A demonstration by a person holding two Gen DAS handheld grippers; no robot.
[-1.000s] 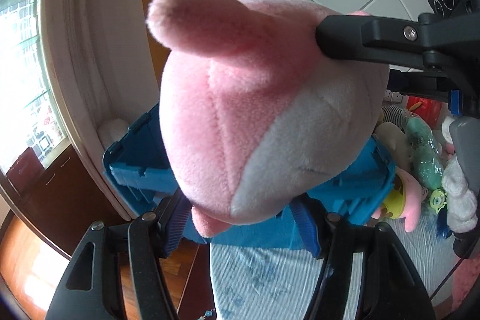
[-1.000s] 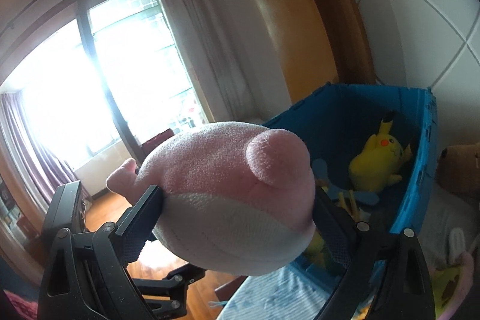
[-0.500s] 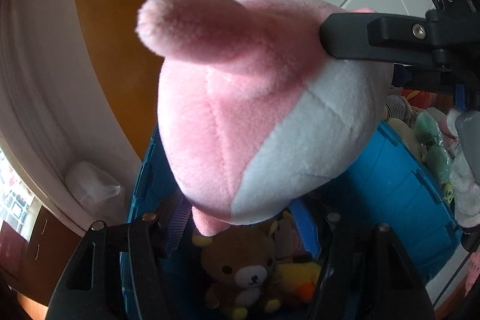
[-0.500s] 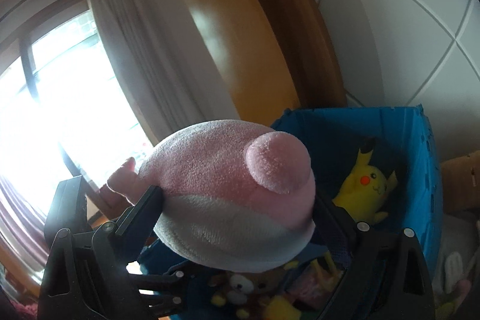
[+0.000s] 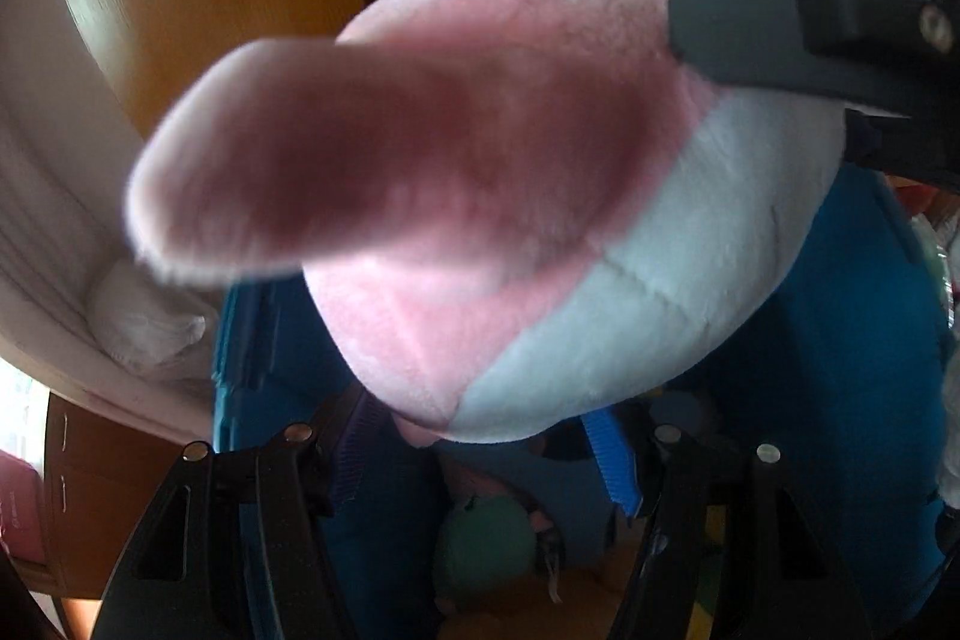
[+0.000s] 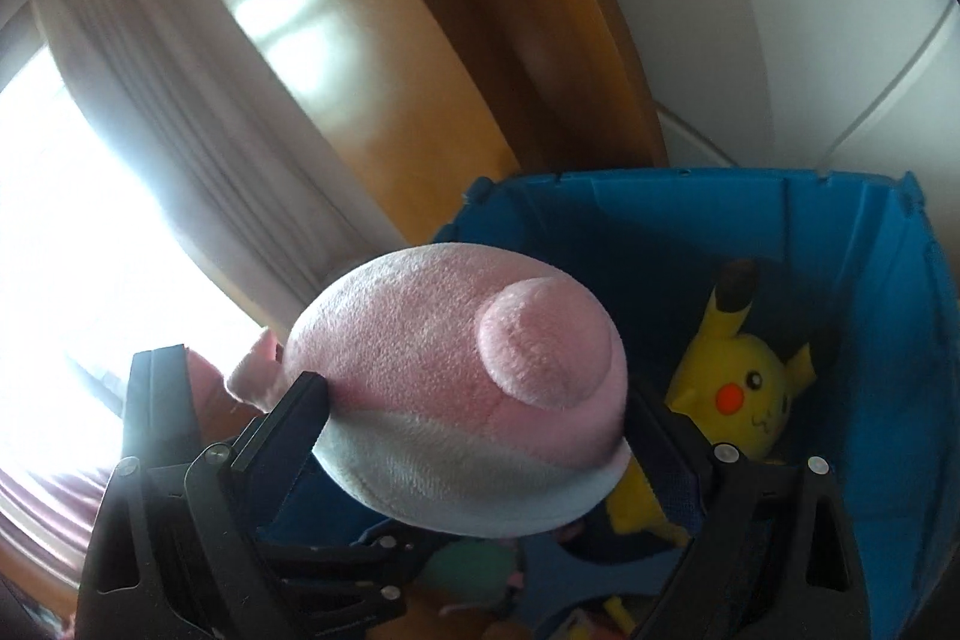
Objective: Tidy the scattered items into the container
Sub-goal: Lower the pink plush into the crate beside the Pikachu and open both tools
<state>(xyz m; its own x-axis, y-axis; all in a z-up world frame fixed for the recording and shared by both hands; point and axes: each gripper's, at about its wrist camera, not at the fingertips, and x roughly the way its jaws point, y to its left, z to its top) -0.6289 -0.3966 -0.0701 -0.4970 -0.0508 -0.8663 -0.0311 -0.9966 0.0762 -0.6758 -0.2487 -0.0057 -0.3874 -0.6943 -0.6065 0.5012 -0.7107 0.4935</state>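
Observation:
A big round pink and white plush (image 5: 540, 232) (image 6: 456, 388) hangs over the open blue bin (image 6: 660, 232) (image 5: 852, 340), held from two sides. My left gripper (image 5: 480, 442) is shut on the plush's lower end. My right gripper (image 6: 474, 424) grips across its body; its jaws are closing with the plush between the pads. One right finger (image 5: 780, 34) shows against the plush in the left wrist view. A pink limb of the plush sticks out, blurred, close to the left camera. The plush hides much of the bin's inside.
Inside the bin lie a yellow Pikachu plush (image 6: 744, 388), a green plush (image 5: 486, 544) and other soft toys. Behind the bin stand a wooden panel (image 6: 372, 58), a white curtain (image 6: 180, 148) and a tiled wall (image 6: 810, 10). A white bag (image 5: 144, 322) lies left of the bin.
Both grippers have carried the plush sideways from beside the bin to above its open top. The views tilt further down into the bin. The window has slid out to the left.

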